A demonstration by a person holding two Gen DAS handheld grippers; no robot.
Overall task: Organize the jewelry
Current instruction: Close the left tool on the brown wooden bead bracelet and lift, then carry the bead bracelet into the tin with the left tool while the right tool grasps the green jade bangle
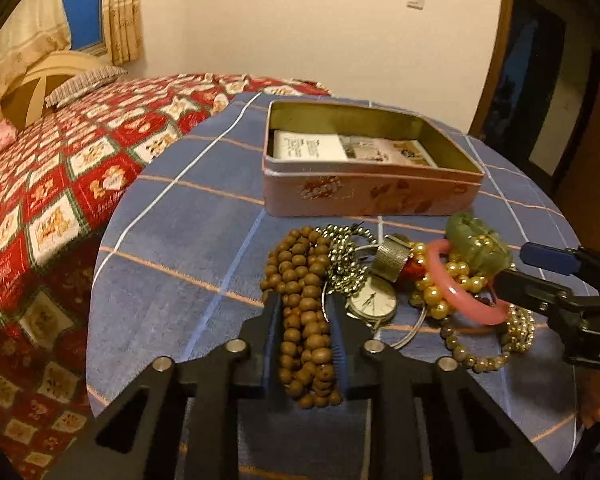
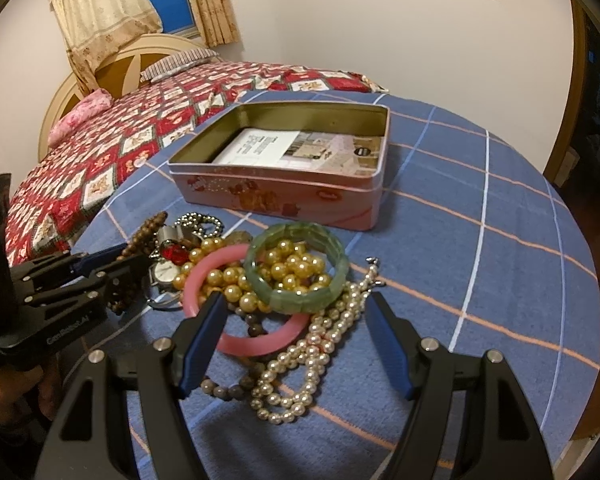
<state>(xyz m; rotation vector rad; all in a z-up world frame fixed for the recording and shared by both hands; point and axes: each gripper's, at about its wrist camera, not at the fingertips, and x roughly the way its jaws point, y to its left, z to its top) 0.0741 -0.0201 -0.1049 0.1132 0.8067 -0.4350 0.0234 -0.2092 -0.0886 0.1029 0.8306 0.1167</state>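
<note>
A heap of jewelry lies on the blue checked tablecloth [image 1: 172, 240] in front of an open pink tin [image 1: 364, 196]. My left gripper [image 1: 302, 300] is shut on a brown wooden bead strand [image 1: 304, 320], which still rests on the cloth. Beside it lie a wristwatch [image 1: 374, 300], a silver bead chain [image 1: 344, 252], gold pearls [image 1: 436, 292], a pink bangle [image 1: 456, 288] and a green stone bracelet [image 1: 480, 244]. My right gripper [image 2: 296, 300] is open over the pink bangle [image 2: 260, 344], green bracelet [image 2: 300, 268] and white pearl necklace [image 2: 312, 356].
The tin [image 2: 284, 200] holds a printed card [image 2: 268, 148] on its floor. A bed with a red patchwork quilt [image 1: 60, 184] stands left of the round table. The table edge curves close on the left and right.
</note>
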